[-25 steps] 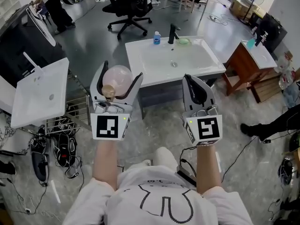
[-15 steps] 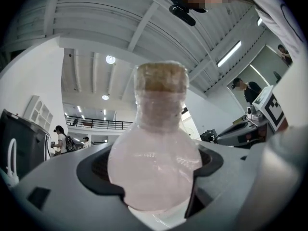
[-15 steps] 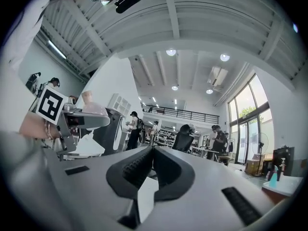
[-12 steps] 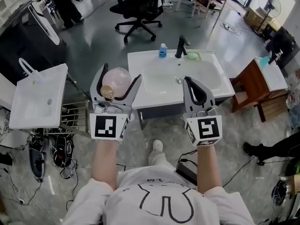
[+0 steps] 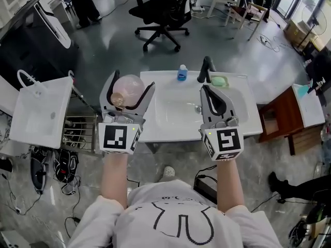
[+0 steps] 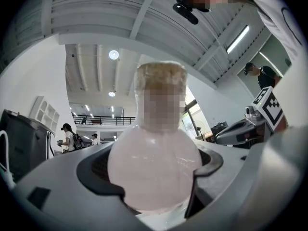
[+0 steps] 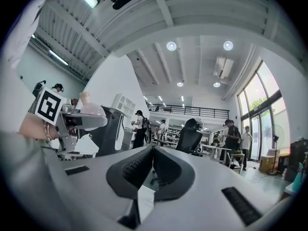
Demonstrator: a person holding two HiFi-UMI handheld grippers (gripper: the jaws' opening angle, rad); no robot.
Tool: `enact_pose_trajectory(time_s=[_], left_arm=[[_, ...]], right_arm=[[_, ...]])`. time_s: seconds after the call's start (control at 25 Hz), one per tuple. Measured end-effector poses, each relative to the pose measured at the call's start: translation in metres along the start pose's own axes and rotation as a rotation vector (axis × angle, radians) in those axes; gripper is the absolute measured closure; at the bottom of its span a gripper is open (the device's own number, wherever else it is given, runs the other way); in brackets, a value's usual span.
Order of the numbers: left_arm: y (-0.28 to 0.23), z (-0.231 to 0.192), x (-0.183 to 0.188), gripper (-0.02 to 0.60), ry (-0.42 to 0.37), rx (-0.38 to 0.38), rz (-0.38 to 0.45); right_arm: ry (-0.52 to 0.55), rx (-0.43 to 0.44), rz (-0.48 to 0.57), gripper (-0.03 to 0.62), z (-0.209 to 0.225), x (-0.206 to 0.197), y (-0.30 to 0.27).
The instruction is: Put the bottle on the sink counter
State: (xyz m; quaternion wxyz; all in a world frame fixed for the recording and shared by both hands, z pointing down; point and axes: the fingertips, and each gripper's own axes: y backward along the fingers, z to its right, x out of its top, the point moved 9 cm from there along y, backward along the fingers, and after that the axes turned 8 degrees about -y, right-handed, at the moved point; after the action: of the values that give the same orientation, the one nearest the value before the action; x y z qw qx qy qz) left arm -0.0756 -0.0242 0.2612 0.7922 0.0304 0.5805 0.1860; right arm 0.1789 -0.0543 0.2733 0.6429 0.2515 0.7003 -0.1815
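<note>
Now you are standing right at the sink counter (image 5: 173, 130). Over the last second it has been sliding from well ahead of you to directly beneath both tools. By my reading the walk-up is finishing, and only the set-down is remaining.

You are carrying the bottle (image 5: 130, 87) in the left gripper (image 5: 133, 82), raised above the counter's left edge and not yet resting on it. Its jaws are clenching the round pink belly from both sides. The right gripper (image 5: 206, 89) is hanging over the basin with its jaws pressed together on nothing.

The bottle's long axis is running from that belly to the pale capped neck. In the left gripper view the neck is rising straight up out of the jaws, so the bottle is standing about upright, cap toward the ceiling. In the head view the cap is showing on your side of the belly, which fits.

With the base facing down, I judge you are needing no turn, only a lowering onto a bare strip. The back ledge is already holding a small blue bottle (image 5: 182, 72), the faucet (image 5: 206, 68) and a green soap dish (image 5: 219, 80), so the left margin is looking freer.
</note>
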Motion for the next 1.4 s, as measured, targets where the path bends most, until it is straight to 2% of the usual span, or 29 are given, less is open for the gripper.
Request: enact_pose_trajectory(time_s=[0.2, 0.48, 0.88, 1.4], left_arm=[[-0.027, -0.001, -0.021, 0.166, -0.003, 0.006, -0.079], [-0.057, -0.009, -0.049, 0.166, 0.015, -0.008, -0.109], [-0.089, -0.02, -0.101, 0.166, 0.084, -0.126, -0.115], [-0.12, -0.029, -0.177, 0.166, 0.18, -0.253, -0.186]], right_arm=[[-0.016, 0.033, -0.002, 0.565, 0.018, -0.009, -0.031], [-0.038, 0.047, -0.041, 0.565, 0.028, -0.029, -0.061], [-0.057, 0.018, -0.123, 0.566, 0.025, -0.053, -0.097], [-0.081, -0.02, -0.241, 0.565, 0.012, -0.092, -0.137]])
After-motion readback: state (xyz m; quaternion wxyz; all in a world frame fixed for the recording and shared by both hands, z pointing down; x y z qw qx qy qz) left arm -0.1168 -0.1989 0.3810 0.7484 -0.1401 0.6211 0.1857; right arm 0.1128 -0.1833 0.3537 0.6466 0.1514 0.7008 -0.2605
